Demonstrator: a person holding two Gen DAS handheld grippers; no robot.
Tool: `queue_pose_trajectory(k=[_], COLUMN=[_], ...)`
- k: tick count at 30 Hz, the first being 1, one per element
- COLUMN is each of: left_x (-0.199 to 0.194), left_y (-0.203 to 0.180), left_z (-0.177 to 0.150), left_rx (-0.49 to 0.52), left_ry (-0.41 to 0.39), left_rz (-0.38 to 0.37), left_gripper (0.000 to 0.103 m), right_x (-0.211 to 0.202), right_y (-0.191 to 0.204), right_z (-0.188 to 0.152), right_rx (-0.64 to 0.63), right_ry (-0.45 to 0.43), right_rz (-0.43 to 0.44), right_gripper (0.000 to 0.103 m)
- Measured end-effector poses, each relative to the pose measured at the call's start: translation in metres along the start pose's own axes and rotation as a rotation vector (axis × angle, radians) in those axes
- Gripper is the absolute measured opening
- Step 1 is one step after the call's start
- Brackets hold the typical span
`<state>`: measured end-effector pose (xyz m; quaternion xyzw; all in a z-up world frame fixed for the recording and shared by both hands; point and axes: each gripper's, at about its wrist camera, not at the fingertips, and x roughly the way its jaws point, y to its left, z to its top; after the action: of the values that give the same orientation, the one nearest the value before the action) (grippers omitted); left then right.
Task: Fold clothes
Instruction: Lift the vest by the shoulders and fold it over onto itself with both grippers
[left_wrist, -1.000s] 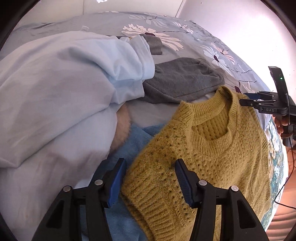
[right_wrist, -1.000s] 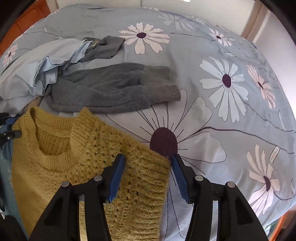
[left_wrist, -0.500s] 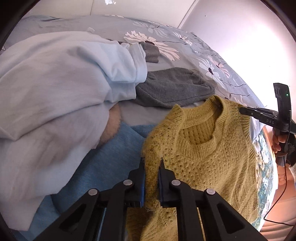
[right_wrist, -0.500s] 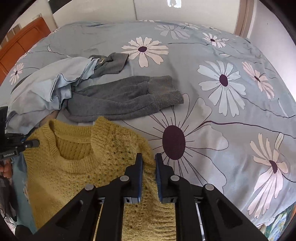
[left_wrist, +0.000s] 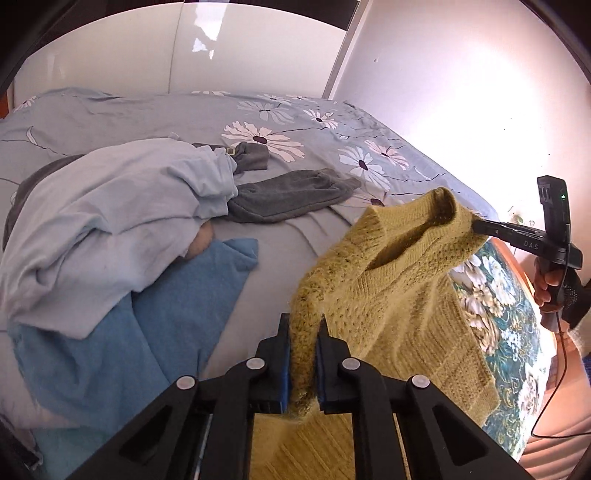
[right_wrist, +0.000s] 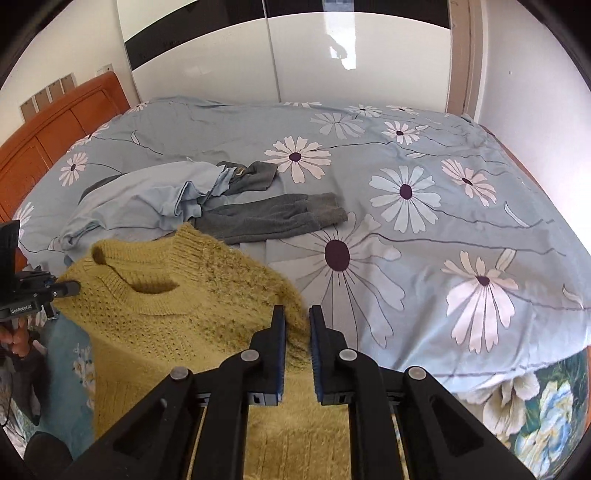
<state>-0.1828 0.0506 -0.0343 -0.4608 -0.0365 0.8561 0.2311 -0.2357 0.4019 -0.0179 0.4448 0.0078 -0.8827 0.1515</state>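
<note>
A mustard-yellow knitted sweater (left_wrist: 399, 295) hangs in the air between my two grippers, neck opening up, its body drooping over the bed's near edge. My left gripper (left_wrist: 303, 325) is shut on one shoulder of it. My right gripper (right_wrist: 295, 314) is shut on the other shoulder (right_wrist: 291, 332); it shows in the left wrist view at the right (left_wrist: 476, 225). The sweater fills the lower left of the right wrist view (right_wrist: 177, 321), with the left gripper (right_wrist: 74, 285) at the far left edge there.
On the floral bedcover (right_wrist: 424, 229) lie a pale blue garment heap (left_wrist: 110, 218), a grey garment (right_wrist: 273, 218) and a blue towel (left_wrist: 122, 325). An orange headboard (right_wrist: 48, 136) is at the left, glossy wardrobe doors (right_wrist: 295, 55) behind the bed.
Both grippers closed on the sweater's shoulders and lifted it off the bed. The views rose and pulled back, so the wardrobe and walls now show.
</note>
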Motion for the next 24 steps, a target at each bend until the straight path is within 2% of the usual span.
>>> queue_pose_trajectory(k=[4, 8, 11, 15, 19, 24], left_x=[-0.019, -0.023, -0.021, -0.017, -0.004, -0.003], left_y=[-0.022, -0.044, -0.058, -0.079, -0.094, -0.095], left_z=[-0.047, -0.096, -0.134, -0.18, -0.215, -0.236], left_rx=[-0.027, -0.049, -0.076, -0.057, -0.048, -0.108], left_ry=[0.009, 0.058, 0.1, 0.156, 0.234, 0.255], left_rz=[0.004, 0.018, 0.023, 0.066, 0.097, 0.106], left_gripper=[0.011, 0.011, 0.011, 0.011, 0.015, 0.018], right_x=[-0.033, -0.05, -0.049, -0.048, -0.047, -0.044], right_y=[-0.005, -0.008, -0.008, -0.009, -0.009, -0.015], right_z=[-0.042, -0.088, -0.123, -0.168, -0.214, -0.252], right_rx=[0.054, 0.108, 0.128, 0.155, 0.181, 0.269], right_ry=[-0.008, 0.016, 0.064, 0.127, 0.191, 0.225], right_rz=[0.009, 0.006, -0.014, -0.041, -0.067, -0.093], right_gripper=[0.012, 0.012, 0.012, 0.012, 0.012, 0.014])
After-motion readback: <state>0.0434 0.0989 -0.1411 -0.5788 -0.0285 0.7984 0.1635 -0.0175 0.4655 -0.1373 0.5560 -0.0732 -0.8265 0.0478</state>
